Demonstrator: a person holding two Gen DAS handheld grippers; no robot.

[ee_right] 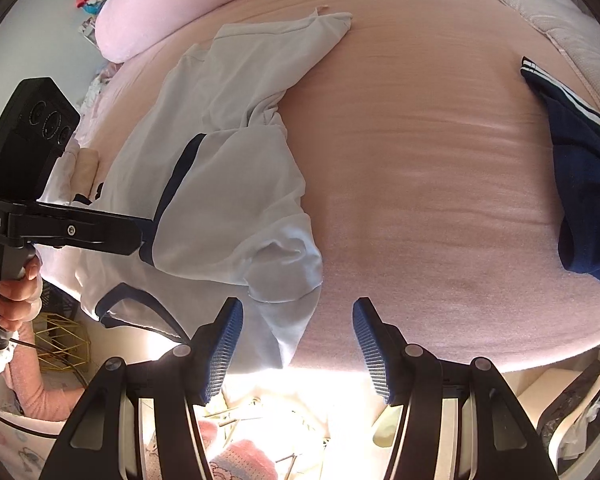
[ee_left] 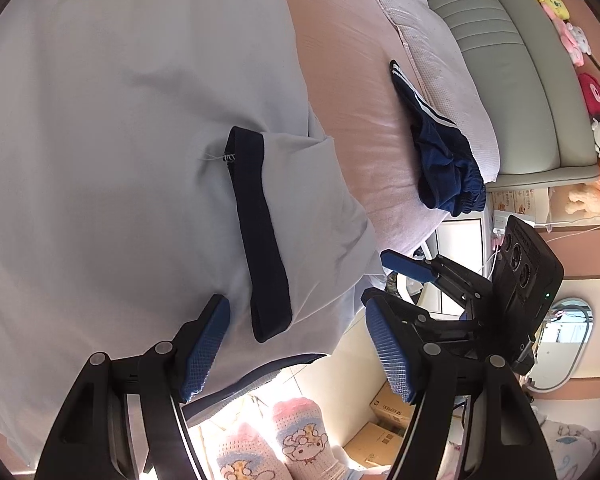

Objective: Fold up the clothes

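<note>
Bedsheet [ee_right: 420,160] pink and rippled, white shirt [ee_right: 220,160] centre-left, navy shorts [ee_right: 588,184] right edge, grey headboard [ee_left: 508,60] upper right, left gripper [ee_left: 296,348] and right gripper [ee_right: 298,344] both released.

Pale shirt [ee_right: 228,184] lies half-folded beside navy shorts [ee_right: 584,184].

Pale grey cotton shirt [ee_left: 120,140] with navy cuff band [ee_left: 260,236]; navy white-striped trousers [ee_left: 444,152]; pink bedsheet [ee_right: 420,160]; blue gripper pads [ee_right: 222,352].
</note>
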